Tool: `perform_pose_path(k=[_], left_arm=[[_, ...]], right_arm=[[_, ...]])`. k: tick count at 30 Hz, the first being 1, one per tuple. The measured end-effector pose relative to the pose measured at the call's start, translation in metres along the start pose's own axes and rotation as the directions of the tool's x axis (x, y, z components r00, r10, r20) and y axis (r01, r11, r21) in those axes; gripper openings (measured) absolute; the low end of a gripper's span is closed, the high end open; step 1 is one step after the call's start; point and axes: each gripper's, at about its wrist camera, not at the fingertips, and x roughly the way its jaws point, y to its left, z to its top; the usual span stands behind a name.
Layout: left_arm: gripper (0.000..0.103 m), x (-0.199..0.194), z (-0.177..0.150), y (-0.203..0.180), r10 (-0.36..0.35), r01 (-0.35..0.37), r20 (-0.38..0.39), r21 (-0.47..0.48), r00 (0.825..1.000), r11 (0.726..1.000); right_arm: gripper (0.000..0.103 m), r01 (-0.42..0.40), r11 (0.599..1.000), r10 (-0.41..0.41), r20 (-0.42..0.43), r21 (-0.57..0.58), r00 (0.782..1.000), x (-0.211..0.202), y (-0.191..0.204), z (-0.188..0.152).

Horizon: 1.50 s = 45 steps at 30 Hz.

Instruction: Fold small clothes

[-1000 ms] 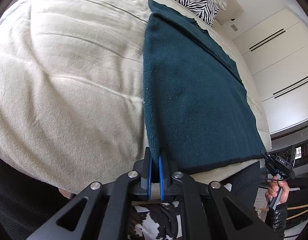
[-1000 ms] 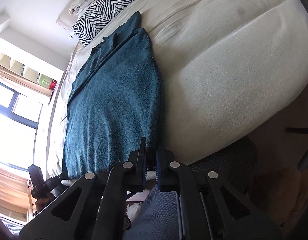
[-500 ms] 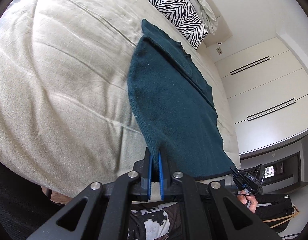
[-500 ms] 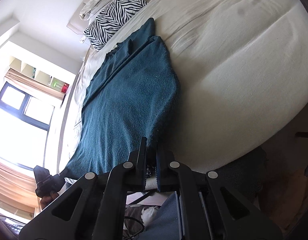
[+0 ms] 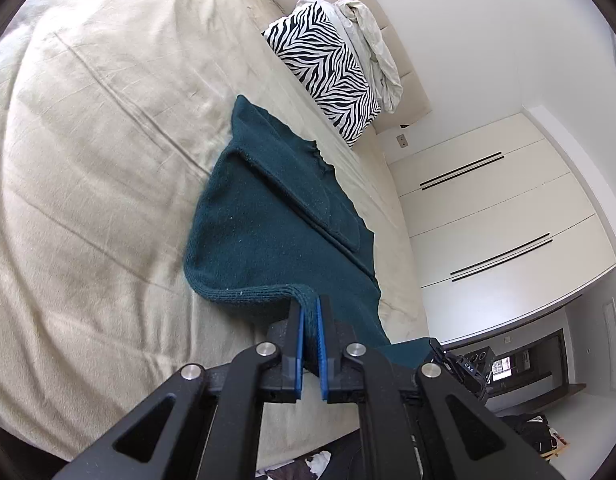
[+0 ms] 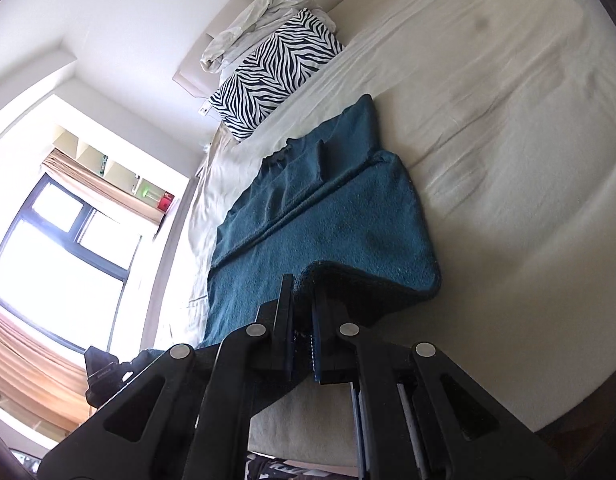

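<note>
Sweater (image 5: 267, 232) hem is what I have clamped in both tools: my left tool (image 5: 310, 344) has its two blue-padded fingers (image 5: 298, 344) pressed together on one lifted corner of the thick ribbed edge, and my right tool (image 6: 301, 336) is closed the same way on the other corner. One garment only, a dark teal knit with a coarse, fuzzy weave, and its near edge curls up off the bed (image 5: 87, 160) into a rounded fold at about 6 o'clock. Its far part lies flat on the cream, creased bedspread, with one sleeve folded across the body. Towards 1 o'clock in my left view, one zebra-striped pillow (image 5: 328, 68) sits at the headboard, with crumpled white linen (image 5: 368, 40) touching it.
</note>
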Motion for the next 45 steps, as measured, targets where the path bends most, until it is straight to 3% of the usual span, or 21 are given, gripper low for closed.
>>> perform_pose_path(k=[9, 18, 26, 31, 32, 34, 35, 36, 39, 42, 45], left_arm=[[0.006, 0.044, 0.086, -0.007, -0.013, 0.015, 0.065, -0.028, 0.998, 1.0], [0.006, 0.112, 0.167, 0.005, 0.03, -0.025, 0.081, -0.059, 0.996, 0.998], [0.006, 0.172, 0.223, 0.034, 0.077, -0.07, 0.077, -0.089, 0.994, 0.994], [0.008, 0.209, 0.25, 0.05, 0.154, -0.148, 0.091, -0.067, 0.984, 0.987], [0.011, 0.216, 0.253, 0.055, 0.167, -0.161, 0.09, -0.072, 0.982, 0.984], [0.041, 0.225, 0.254, 0.064, 0.177, -0.171, 0.07, -0.075, 0.982, 0.982], [0.062, 0.225, 0.25, 0.068, 0.177, -0.171, 0.072, -0.079, 0.982, 0.982], [0.069, 0.223, 0.246, 0.07, 0.18, -0.174, 0.08, -0.083, 0.98, 0.981], [0.069, 0.213, 0.232, 0.076, 0.19, -0.183, 0.077, -0.096, 0.979, 0.978], [0.069, 0.196, 0.212, 0.067, 0.201, -0.197, 0.091, -0.053, 0.975, 0.979], [0.069, 0.178, 0.188, 0.049, 0.218, -0.222, 0.115, 0.024, 0.969, 0.975]], right_arm=[[0.006, 0.023, 0.999, -0.024, 0.079, 0.024, 0.997, 0.055, 0.009, 0.093], [0.006, 0.078, 0.996, -0.081, 0.085, 0.039, 0.993, 0.143, 0.001, 0.171], [0.006, 0.145, 0.986, -0.15, 0.067, 0.078, 0.986, 0.238, -0.022, 0.216], [0.008, 0.181, 0.975, -0.19, 0.056, 0.13, 0.98, 0.28, -0.048, 0.233], [0.008, 0.207, 0.968, -0.213, 0.037, 0.139, 0.976, 0.29, -0.054, 0.234], [0.013, 0.244, 0.958, -0.247, 0.0, 0.151, 0.969, 0.304, -0.063, 0.233], [0.023, 0.24, 0.96, -0.244, 0.009, 0.147, 0.97, 0.306, -0.065, 0.231], [0.033, 0.228, 0.964, -0.234, 0.031, 0.137, 0.972, 0.304, -0.065, 0.23], [0.062, 0.241, 0.962, -0.254, 0.097, 0.125, 0.962, 0.284, -0.059, 0.222], [0.062, 0.24, 0.966, -0.249, 0.102, 0.095, 0.963, 0.264, -0.053, 0.215], [0.061, 0.278, 0.961, -0.276, 0.093, -0.007, 0.957, 0.243, -0.04, 0.194]])
